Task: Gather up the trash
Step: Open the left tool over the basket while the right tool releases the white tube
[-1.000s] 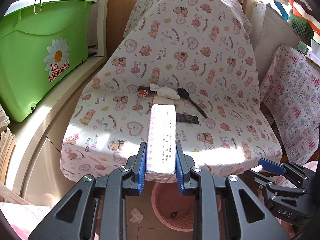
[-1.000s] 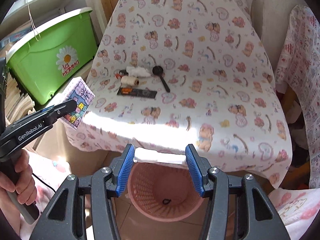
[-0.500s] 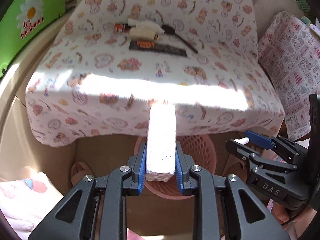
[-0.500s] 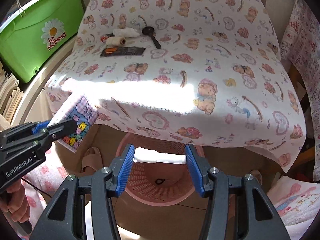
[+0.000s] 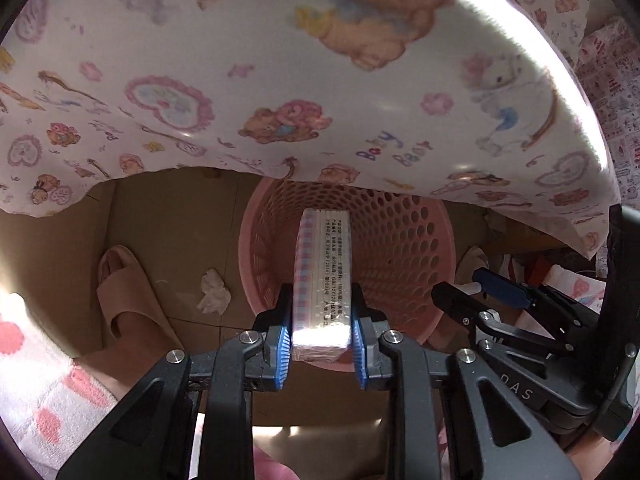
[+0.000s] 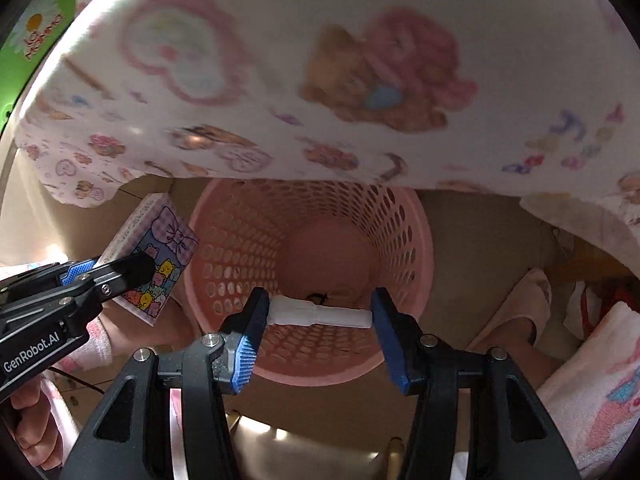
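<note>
From the left wrist camera, the left gripper [image 5: 322, 338] is at 6 o'clock of the picture and its blue pads [image 5: 283, 356] are clenched on a flat box [image 5: 323, 280] with printed text on its narrow side. The box points forward, over the open mouth of the pink basket [image 5: 416, 256], which stands on the floor below the hanging edge of the bear-print cloth [image 5: 280, 80]. At 9 o'clock from the basket a crumpled tissue [image 5: 214, 294] lies on the floor, and farther to 9 o'clock there is a beige slipper [image 5: 128, 292] on a foot. At 3 o'clock the right gripper [image 5: 476, 286] shows from the side, near the basket rim; a small white end is between its tips.

From the right wrist camera, the right gripper [image 6: 318, 316] is at 6 o'clock. Its fingers [image 6: 390, 344] are wide apart but they grasp a white rolled piece [image 6: 320, 314] by its two ends, crosswise, above the inside of the pink basket [image 6: 408, 248]. A small dark thing lies on the basket bottom; I cannot tell what it is. At 9 o'clock the left gripper [image 6: 120, 268] holds the box [image 6: 154, 256], whose face shows a bow and coloured bears, just beside the basket's outer wall. At 3 o'clock there is a second slipper [image 6: 516, 312]. The cloth [image 6: 320, 60] fills the 12 o'clock part, and a green container [image 6: 36, 28] shows at 10 o'clock.
</note>
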Demonstrator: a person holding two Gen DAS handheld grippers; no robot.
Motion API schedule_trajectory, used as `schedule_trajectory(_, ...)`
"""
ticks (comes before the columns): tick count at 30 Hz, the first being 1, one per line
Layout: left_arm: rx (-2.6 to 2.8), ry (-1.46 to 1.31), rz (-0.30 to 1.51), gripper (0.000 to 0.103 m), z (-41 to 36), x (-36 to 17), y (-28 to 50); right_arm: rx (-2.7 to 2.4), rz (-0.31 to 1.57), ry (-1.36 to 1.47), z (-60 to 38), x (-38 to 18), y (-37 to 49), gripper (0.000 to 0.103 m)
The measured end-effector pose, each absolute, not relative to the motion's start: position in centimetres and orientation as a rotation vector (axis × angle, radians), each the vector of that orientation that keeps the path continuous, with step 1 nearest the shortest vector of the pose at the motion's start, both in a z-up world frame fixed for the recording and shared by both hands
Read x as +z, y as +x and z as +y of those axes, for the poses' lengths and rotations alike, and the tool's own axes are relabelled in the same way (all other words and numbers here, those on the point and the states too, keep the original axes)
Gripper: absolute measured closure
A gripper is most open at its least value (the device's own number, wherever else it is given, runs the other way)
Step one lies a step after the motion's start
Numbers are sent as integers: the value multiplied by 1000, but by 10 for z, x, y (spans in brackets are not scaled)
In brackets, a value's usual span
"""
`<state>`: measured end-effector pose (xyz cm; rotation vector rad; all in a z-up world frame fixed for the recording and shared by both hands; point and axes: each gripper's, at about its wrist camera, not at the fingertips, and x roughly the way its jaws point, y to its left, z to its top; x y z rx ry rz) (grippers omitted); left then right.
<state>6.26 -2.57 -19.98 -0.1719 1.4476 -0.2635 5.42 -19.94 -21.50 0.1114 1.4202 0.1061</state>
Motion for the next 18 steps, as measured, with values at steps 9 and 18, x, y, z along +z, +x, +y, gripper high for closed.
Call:
schedule_trajectory(9, -273, -133, 1519, 69, -31, -215, 64, 118, 1455, 215, -211, -223, 58, 47)
schedule_trajectory(18, -220, -65, 1484, 50, -29, -202, 60, 103, 1450, 207, -205, -221, 57, 39)
